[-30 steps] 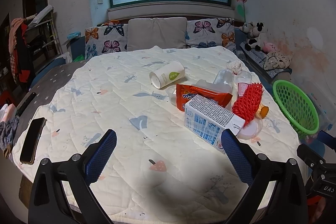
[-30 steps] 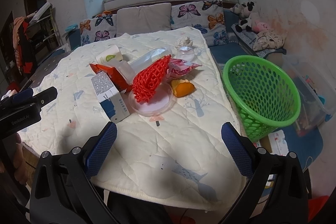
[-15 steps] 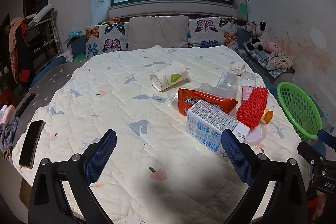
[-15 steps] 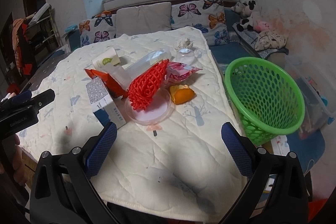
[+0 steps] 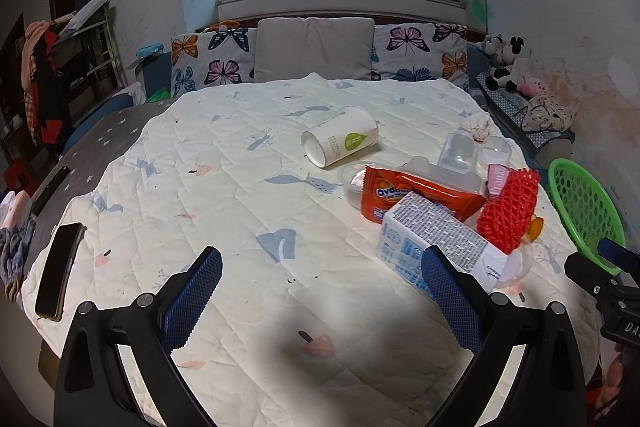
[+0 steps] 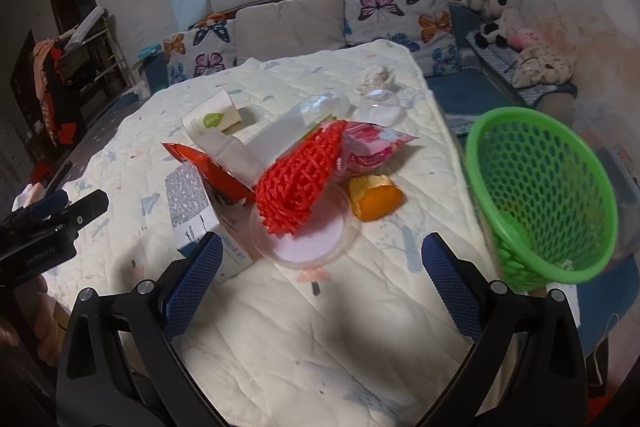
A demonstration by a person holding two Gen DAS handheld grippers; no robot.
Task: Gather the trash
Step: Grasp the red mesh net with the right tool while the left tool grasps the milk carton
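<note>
Above quilt (image 5: 224, 187), both jaws wide, empty

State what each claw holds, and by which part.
Nothing: the left claw and right claw are both open and empty above the quilt.

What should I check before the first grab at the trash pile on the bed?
1. Left tool open and empty: ok.
2. Right tool open and empty: ok.
3. Basket upright, mouth free: ok.
4. Basket within reach of the pile: ok, it stands beside the bed edge.
5. Red net free to lift: ok, it lies on top, resting on the clear lid.
6. Phone away from the trash: ok.
</note>
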